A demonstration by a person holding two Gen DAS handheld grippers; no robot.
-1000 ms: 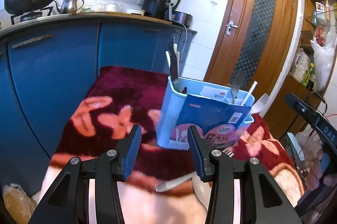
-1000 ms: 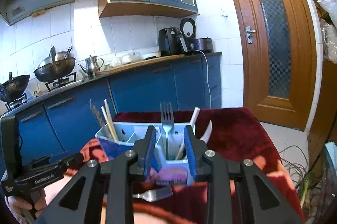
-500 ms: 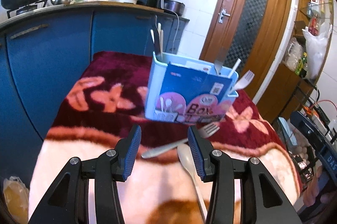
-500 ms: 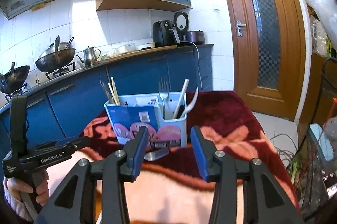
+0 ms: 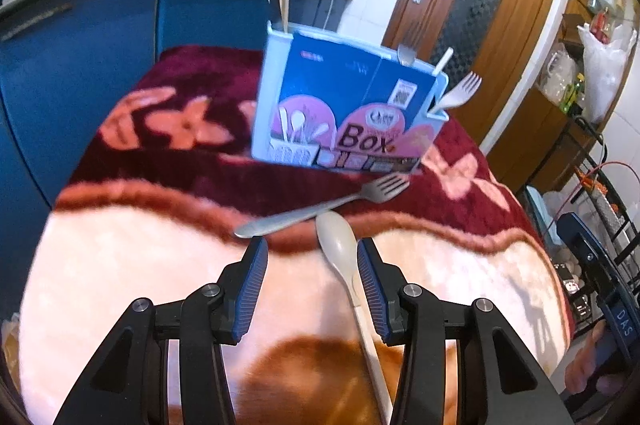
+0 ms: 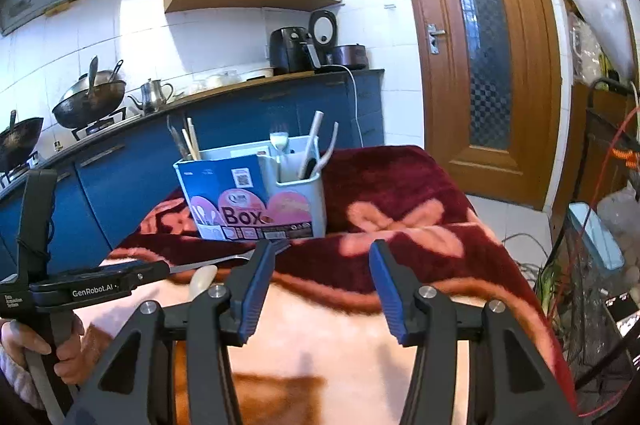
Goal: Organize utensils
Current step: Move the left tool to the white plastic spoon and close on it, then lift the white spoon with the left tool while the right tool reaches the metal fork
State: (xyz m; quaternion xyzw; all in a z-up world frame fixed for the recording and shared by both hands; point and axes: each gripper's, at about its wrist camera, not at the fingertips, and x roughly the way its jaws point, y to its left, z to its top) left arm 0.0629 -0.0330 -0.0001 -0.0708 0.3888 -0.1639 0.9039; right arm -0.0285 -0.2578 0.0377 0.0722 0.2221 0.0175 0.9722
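A blue utensil box (image 5: 348, 105) stands on a dark red and pink flowered blanket (image 5: 132, 265), with forks, chopsticks and white handles sticking out of it. In front of it lie a metal fork (image 5: 328, 203) and a cream plastic spoon (image 5: 340, 253). My left gripper (image 5: 310, 257) is open and angled down; the spoon's bowl lies between its jaws, close to the right finger (image 5: 370, 281). In the right wrist view the box (image 6: 256, 201) is farther off. My right gripper (image 6: 322, 257) has its jaws opening, with nothing between them.
A hand (image 6: 60, 349) holds the left gripper (image 6: 156, 271) at the lower left of the right wrist view. Blue cabinets (image 6: 120, 177) with woks, a kettle and an air fryer run behind. A wooden door (image 6: 480, 65) and a wire rack (image 6: 600, 265) stand to the right.
The right gripper's jaws have widened and drawn back from the box, leaving the upright fork in it. The left gripper has tipped down, bringing the fork and spoon on the blanket close.
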